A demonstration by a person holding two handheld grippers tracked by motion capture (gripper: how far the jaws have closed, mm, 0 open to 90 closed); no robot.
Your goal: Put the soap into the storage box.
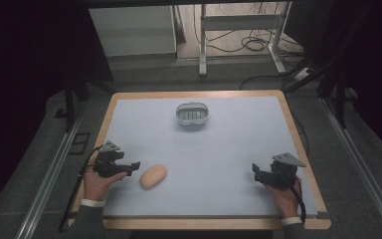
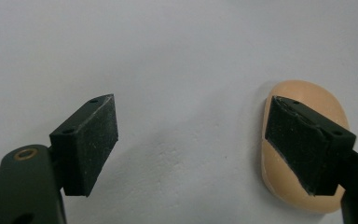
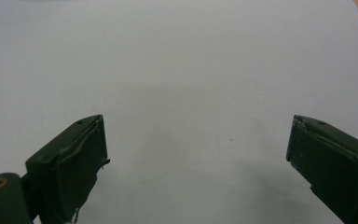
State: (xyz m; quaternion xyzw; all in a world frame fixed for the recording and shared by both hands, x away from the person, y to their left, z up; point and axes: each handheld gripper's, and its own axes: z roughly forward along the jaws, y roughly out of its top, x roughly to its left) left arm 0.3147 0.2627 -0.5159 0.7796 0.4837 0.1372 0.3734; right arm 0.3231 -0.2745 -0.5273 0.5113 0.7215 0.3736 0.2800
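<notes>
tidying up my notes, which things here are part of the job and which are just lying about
In the job:
- tan bread roll beside the open left gripper
- small white basket at the far side of the table

Lying about:
- cables on the floor
- white metal stand behind the table
- right gripper, open, over bare table

a small white basket (image 1: 192, 114) stands well back on the pale grey table mat (image 1: 229, 149).
</notes>
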